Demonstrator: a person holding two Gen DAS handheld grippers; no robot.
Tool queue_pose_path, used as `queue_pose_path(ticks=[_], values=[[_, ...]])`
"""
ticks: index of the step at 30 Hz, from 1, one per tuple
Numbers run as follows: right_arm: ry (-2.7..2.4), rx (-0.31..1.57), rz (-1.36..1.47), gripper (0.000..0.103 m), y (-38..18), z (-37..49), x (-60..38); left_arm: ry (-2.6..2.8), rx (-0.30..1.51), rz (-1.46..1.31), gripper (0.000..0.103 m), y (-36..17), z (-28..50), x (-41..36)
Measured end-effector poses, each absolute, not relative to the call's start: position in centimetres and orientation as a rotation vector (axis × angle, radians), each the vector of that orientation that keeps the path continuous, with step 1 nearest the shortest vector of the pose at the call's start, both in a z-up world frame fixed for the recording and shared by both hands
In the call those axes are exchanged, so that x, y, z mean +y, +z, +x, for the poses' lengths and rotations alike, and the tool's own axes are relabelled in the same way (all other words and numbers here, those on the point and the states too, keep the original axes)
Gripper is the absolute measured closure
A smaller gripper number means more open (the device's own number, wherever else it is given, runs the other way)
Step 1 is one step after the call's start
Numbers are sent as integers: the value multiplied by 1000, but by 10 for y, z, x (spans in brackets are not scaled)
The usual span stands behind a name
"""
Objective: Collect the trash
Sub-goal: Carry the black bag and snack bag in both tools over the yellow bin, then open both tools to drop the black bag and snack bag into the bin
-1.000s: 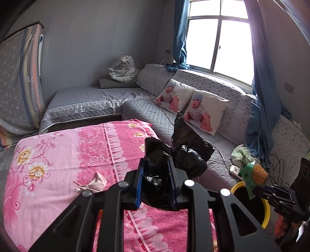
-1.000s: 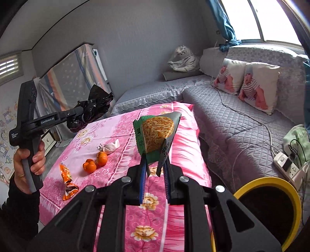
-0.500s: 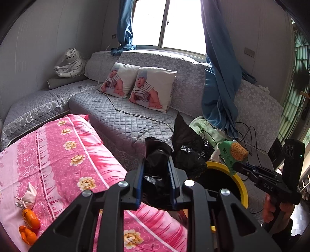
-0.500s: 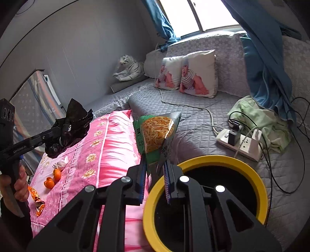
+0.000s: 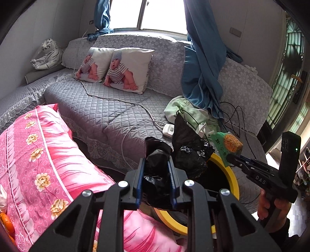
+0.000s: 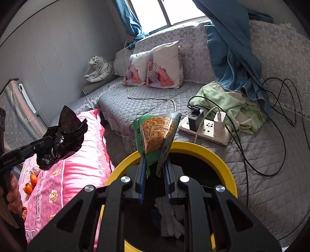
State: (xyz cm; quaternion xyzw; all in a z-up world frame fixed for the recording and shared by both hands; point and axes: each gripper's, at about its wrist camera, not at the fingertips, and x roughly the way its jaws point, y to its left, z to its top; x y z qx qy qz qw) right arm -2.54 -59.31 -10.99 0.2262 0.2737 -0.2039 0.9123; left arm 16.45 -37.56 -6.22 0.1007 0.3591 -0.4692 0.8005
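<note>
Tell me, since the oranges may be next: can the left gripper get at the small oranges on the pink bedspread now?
Probably not yet: the left gripper is shut on a crumpled black plastic bag, so its jaws are full. The oranges lie unobstructed on the pink floral bedspread.

Left gripper [image 5: 156, 170] pinches black plastic bag [image 5: 186, 151], seemingly above yellow-rimmed bin [image 5: 231, 180].

A grey quilted corner sofa [image 5: 108, 108] runs under a bright window [image 5: 155, 14] with blue curtains [image 5: 201, 64]. Two baby-print cushions [image 6: 155, 66] lean against its back; grey panelled walls [image 6: 58, 48], apparently.
</note>
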Motion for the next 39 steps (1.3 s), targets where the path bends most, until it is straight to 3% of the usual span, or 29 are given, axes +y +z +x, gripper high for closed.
queue_pose_path(ticks=[17, 25, 28, 32, 39], values=[[-455, 630, 538, 84, -140, -28, -607, -1038, 877, 272, 82, -110, 153, -417], [-465, 637, 544, 77, -142, -30, -608, -1054, 928, 227, 81, -122, 157, -419], [-476, 633, 550, 72, -142, -31, -609, -1049, 941, 203, 76, -122, 160, -417], [-492, 636, 565, 70, -144, -32, -612, -1029, 936, 177, 58, -121, 163, -411], [-501, 633, 582, 58, -143, -35, -614, -1033, 927, 154, 56, -115, 164, -407]])
